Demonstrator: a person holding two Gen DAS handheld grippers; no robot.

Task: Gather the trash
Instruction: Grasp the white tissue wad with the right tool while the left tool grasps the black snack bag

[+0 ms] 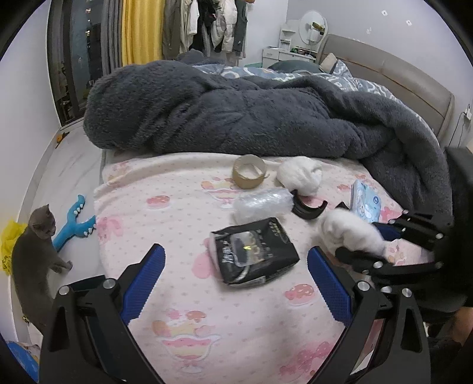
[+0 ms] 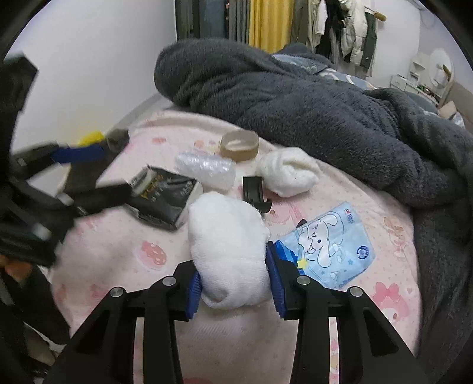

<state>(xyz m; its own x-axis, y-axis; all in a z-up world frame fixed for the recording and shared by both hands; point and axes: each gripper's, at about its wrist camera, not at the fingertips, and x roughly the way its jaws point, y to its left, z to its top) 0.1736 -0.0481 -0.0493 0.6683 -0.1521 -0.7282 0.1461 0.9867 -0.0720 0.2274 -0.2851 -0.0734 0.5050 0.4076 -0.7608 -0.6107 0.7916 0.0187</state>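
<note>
now right tongs point(image 2: 233, 283) clamp white sock point(image 2: 227, 248)

two wrist fisheyes close above the bed point(image 1: 183, 295), angled down along their tongs, sharing its littered pink sheet

A home bedroom: a bed point(image 1: 414, 85) with rumpled blanket point(image 1: 236, 112), hanging clothes point(image 1: 207, 26).

I see bare bed sheet point(image 1: 183, 224) toward its left edge; the grey blanket point(image 1: 236, 118) walls off the far side.
</note>
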